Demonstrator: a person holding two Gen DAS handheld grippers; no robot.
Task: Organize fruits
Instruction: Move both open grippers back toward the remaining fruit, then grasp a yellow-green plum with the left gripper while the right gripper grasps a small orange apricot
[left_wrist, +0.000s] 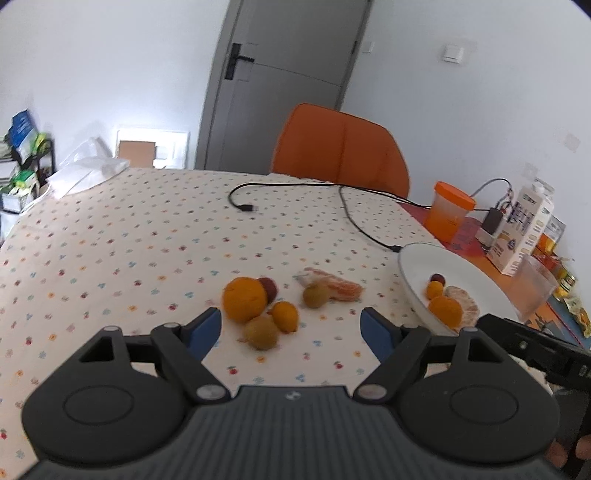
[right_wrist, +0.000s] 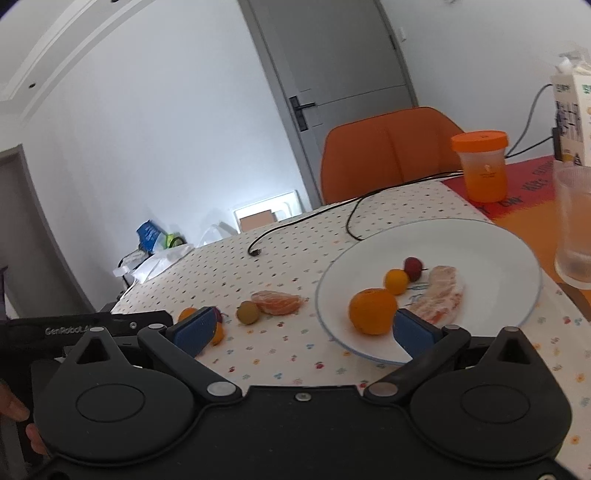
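My left gripper (left_wrist: 291, 326) is open and empty above a cluster of loose fruit on the dotted tablecloth: a large orange (left_wrist: 244, 299), a dark red fruit (left_wrist: 269, 287), a small orange (left_wrist: 285, 315), two greenish-brown fruits (left_wrist: 261, 332) (left_wrist: 316, 294) and a peeled citrus piece (left_wrist: 334, 285). My right gripper (right_wrist: 304, 330) is open and empty at the near rim of a white plate (right_wrist: 480, 236). The plate holds an orange (right_wrist: 372, 311), a small orange (right_wrist: 396, 281), a dark red fruit (right_wrist: 413, 267) and a peeled citrus piece (right_wrist: 441, 295).
A black cable (left_wrist: 351, 210) lies across the far table. An orange-lidded cup (right_wrist: 482, 166), a clear glass (right_wrist: 574, 221) and a carton (right_wrist: 570, 110) stand right of the plate on a red mat. An orange chair (left_wrist: 341, 151) stands behind the table.
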